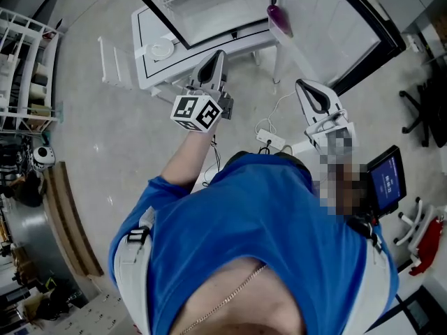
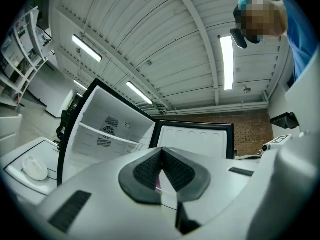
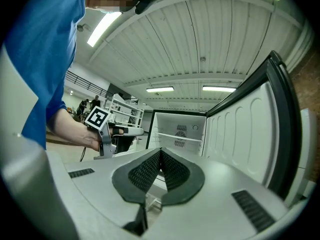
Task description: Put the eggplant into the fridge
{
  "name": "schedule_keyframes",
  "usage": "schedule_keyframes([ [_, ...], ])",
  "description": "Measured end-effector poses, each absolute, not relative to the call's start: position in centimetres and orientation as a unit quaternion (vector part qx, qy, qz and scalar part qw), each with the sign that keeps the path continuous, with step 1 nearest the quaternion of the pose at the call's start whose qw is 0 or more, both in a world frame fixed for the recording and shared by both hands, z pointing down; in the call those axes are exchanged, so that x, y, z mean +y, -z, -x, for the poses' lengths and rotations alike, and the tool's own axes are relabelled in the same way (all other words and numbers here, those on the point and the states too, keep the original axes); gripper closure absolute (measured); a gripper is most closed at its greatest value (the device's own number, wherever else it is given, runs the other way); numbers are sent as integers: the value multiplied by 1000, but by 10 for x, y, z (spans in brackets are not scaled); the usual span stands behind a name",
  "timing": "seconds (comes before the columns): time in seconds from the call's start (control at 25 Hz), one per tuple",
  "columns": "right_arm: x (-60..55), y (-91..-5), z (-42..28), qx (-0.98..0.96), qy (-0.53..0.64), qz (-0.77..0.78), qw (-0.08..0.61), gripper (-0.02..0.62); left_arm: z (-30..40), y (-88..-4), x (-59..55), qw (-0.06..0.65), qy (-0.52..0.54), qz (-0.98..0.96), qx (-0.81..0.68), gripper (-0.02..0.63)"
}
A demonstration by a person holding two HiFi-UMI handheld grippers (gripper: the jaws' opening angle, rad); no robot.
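We see one white fridge (image 1: 209, 30) standing open, its one black-edged door (image 1: 328, 26) out to the right. Just left of the fridge stands one low white cabinet (image 1: 143, 26) bearing one round white plate (image 1: 160, 49). We hold two grey grippers in front of the fridge, the left gripper (image 1: 217, 55) and the right gripper (image 1: 302, 84), each with its jaws pressed together on nothing. One purple eggplant (image 1: 279, 18) sits at the fridge's open front, beside the door's inner face.
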State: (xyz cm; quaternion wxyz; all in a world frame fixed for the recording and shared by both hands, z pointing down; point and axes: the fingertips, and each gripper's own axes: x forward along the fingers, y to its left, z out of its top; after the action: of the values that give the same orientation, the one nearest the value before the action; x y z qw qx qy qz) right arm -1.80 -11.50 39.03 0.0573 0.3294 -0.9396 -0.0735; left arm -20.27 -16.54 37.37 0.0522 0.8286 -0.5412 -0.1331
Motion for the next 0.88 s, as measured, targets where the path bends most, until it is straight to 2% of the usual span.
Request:
schedule_keyframes([
  [0.2, -116, -391, 5, -927, 65, -364, 63, 592, 200, -374, -165, 59, 138, -838, -525, 597],
  [0.44, -121, -378, -25, -900, 77, -427, 31, 592, 194, -370, -160, 59, 140, -854, -498, 597],
  [0.88, -139, -363, -120, -830, 95, -546, 64, 591, 184, -374, -145, 60, 135, -876, -459, 597],
])
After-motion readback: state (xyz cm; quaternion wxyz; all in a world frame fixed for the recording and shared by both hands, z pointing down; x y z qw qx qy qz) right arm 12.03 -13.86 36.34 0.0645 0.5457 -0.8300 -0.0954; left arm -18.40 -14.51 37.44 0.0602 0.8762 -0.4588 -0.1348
